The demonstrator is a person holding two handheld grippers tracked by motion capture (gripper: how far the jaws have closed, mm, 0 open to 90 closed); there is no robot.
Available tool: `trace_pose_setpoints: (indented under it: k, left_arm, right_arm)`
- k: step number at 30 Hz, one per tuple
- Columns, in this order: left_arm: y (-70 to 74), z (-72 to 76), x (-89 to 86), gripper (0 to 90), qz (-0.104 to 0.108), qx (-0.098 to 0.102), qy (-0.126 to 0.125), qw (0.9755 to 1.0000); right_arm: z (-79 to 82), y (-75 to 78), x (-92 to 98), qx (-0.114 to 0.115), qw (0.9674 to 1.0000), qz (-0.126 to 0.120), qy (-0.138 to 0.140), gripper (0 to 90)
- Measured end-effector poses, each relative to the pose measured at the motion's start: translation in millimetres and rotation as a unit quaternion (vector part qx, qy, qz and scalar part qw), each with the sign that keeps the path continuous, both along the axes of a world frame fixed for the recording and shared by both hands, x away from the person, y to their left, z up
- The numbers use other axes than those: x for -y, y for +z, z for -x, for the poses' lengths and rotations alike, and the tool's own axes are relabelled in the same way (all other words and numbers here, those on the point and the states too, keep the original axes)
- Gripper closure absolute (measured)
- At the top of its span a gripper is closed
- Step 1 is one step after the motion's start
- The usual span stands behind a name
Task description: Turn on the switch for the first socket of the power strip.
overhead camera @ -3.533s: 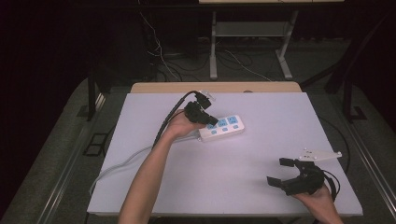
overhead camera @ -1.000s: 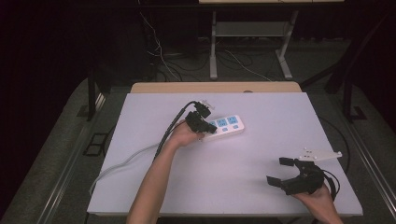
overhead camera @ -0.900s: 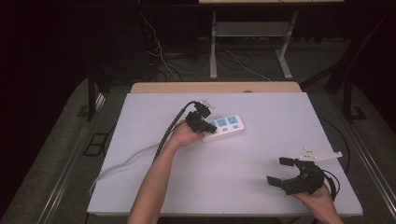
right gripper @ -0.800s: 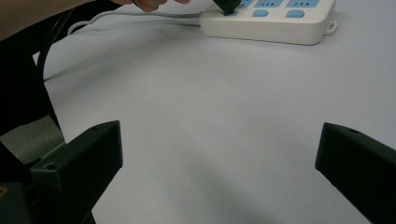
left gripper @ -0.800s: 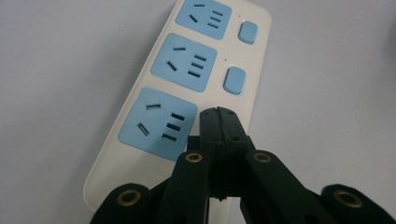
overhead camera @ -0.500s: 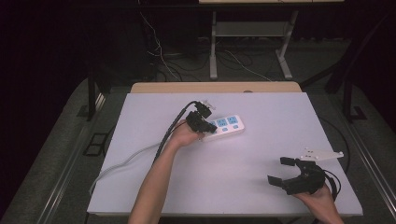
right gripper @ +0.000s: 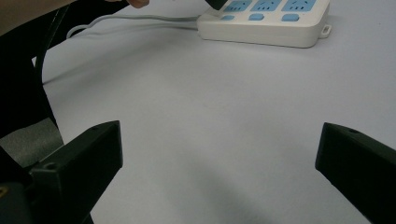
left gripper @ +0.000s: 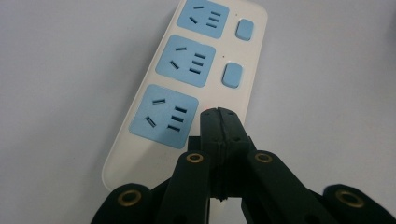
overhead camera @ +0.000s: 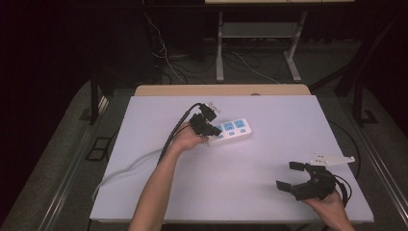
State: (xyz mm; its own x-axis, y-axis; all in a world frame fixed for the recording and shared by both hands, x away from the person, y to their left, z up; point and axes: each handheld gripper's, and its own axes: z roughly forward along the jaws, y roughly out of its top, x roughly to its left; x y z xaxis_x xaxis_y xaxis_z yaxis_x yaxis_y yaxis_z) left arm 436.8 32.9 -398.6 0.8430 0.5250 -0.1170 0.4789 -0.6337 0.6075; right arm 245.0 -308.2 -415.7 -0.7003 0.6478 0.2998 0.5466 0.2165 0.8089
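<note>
1. White power strip (overhead camera: 232,130) with blue sockets lies centre frame in the high view.
2. Left gripper (left gripper: 218,119), jaws pressed together, tips the nearest switch (likely pressing it); next, lift off.
3. Right gripper (overhead camera: 294,176) rests spread wide, lower right.

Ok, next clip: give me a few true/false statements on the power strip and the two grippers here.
1. The power strip has three blue sockets. True.
2. The left gripper is open wide. False: its fingers are pressed together, over the strip's nearest switch position.
3. The right gripper is open with nothing between its fingers. True.
4. A plug sits in the middle socket. False: all three sockets are empty.
5. The right gripper touches the strip. False: it is well apart, near the table's front right.
</note>
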Motion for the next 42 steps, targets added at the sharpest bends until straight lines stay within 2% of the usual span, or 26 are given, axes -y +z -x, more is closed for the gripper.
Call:
trace_pose_setpoints:
  k: [14,18,23,29,31,35,38,42]
  left_arm:
    - [22.2,8.7,-16.1,89.0,0.014,0.017,0.007,0.9997]
    - [30.8,13.2,-21.5,83.1,0.015,0.026,0.007,0.9995]
    - [39.7,18.8,-29.5,69.7,0.023,0.023,0.007,0.9994]
    - [49.9,26.3,-40.9,43.1,0.043,0.024,0.031,0.9983]
    - [51.9,29.7,-45.7,34.5,0.056,0.02,0.03,0.9978]
    - [54.9,37.7,-53.0,18.2,0.063,0.026,0.03,0.9972]
    - [56.3,42.2,-56.9,11.9,0.07,0.028,0.04,0.9964]
    - [56.5,50.0,-62.1,0.0,0.068,0.025,0.048,0.9962]
  right_arm:
    - [1.0,0.5,-1.4,0.002,1.0,-0.001,0.002,0.3]
    - [1.4,0.9,-1.4,0.001,1.0,-0.002,0.002,0.3]
    - [1.6,0.8,-2.3,0.002,1.0,-0.002,0.005,0.3]
    - [1.6,0.8,-2.2,0.002,1.0,-0.002,0.005,0.3]
    - [1.8,0.9,-2.5,0.002,1.0,-0.003,0.005,0.3]
    - [2.2,1.3,-3.0,0.002,1.0,-0.003,0.005,0.3]
    - [2.3,1.2,-3.3,0.003,1.0,-0.003,0.006,0.3]
    - [2.2,1.2,-3.4,0.003,1.0,-0.003,0.006,0.3]
